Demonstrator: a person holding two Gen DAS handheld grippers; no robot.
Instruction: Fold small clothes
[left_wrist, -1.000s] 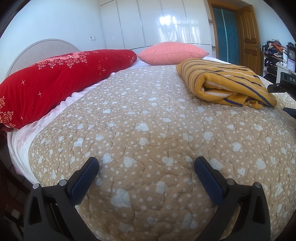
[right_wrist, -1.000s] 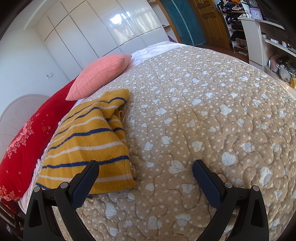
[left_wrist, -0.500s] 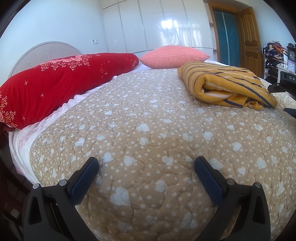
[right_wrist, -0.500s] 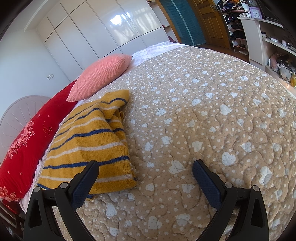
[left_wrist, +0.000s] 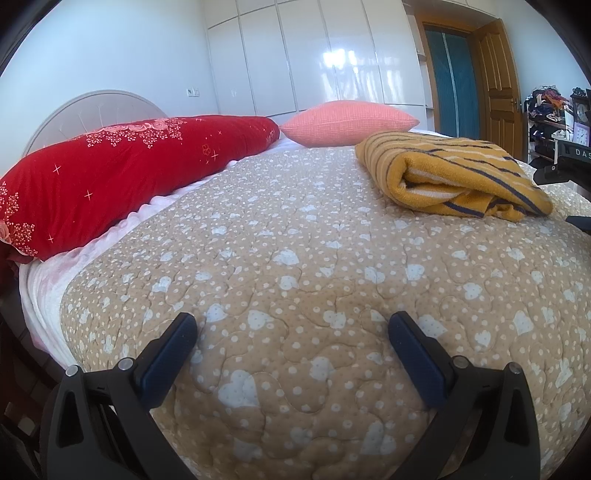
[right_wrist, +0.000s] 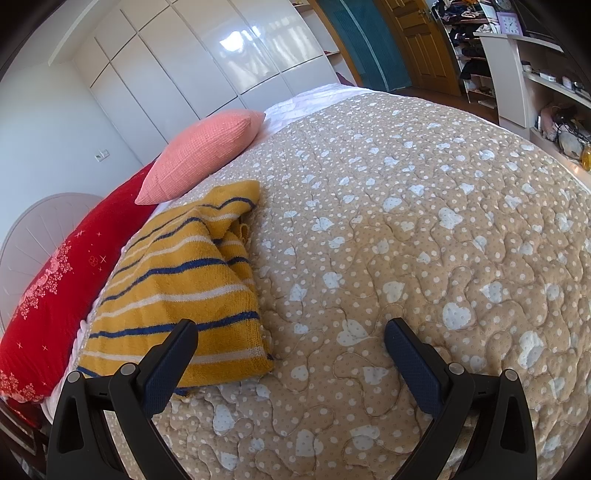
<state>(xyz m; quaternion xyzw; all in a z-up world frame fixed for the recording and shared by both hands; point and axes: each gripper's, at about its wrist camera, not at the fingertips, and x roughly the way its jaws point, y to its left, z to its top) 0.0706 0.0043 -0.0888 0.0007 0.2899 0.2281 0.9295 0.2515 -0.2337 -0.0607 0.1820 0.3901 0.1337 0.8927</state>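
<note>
A folded yellow knit sweater (left_wrist: 454, 177) with blue and white stripes lies on the tan heart-print quilt (left_wrist: 314, 258), at the right back of the left wrist view. In the right wrist view the same sweater (right_wrist: 177, 280) lies at the left, its near edge just behind my left fingertip. My left gripper (left_wrist: 291, 332) is open over bare quilt, well short of the sweater. My right gripper (right_wrist: 290, 336) is open too, nothing between its fingers, hovering over the quilt (right_wrist: 424, 240) beside the sweater's right edge.
A long red bolster (left_wrist: 122, 173) and a pink cushion (left_wrist: 347, 122) lie along the headboard side. White wardrobes (left_wrist: 314, 55) and a wooden door (left_wrist: 495, 77) stand behind. Cluttered shelves (right_wrist: 554, 85) stand past the bed's far edge. Part of the right gripper's body (left_wrist: 565, 166) shows at the right.
The left wrist view has tilted upward a little, so the pillows and sweater sit lower in frame. The right gripper drifted slightly; the sweater has not moved. Both grippers stay open.
</note>
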